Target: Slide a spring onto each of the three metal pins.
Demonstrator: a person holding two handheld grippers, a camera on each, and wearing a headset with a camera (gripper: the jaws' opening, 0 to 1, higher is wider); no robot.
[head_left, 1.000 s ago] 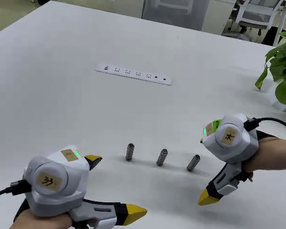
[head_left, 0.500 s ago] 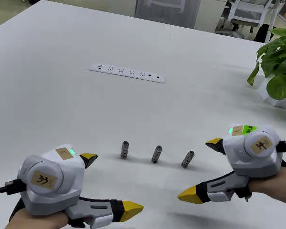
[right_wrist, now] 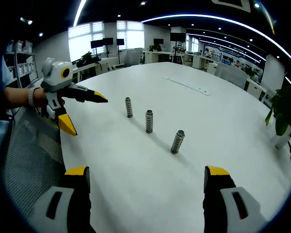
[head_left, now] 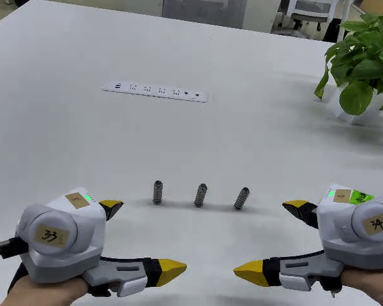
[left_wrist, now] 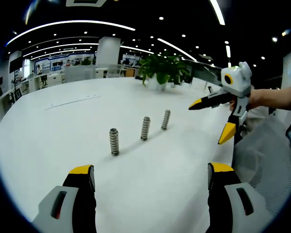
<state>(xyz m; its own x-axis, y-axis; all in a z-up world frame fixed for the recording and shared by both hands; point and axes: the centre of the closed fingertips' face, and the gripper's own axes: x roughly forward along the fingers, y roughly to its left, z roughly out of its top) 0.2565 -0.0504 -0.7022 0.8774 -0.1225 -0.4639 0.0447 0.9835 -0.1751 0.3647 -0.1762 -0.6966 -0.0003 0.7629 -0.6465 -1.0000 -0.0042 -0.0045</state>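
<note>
Left tool (head_left: 145, 236) and right tool (head_left: 268, 237) gape (wide); springs (head_left: 200, 195) upright.

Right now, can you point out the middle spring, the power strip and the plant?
middle spring (head_left: 201, 195), head view, halfway up its coils.
power strip (head_left: 155, 92), head view, middle of its top face.
plant (head_left: 356, 97), head view, on a green leaf.

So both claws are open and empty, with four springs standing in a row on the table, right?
Not quite: there are three springs, not four, as the head view shows. The rest holds: they stand in a row on the table, and the left claw and right claw are open and empty.
</note>
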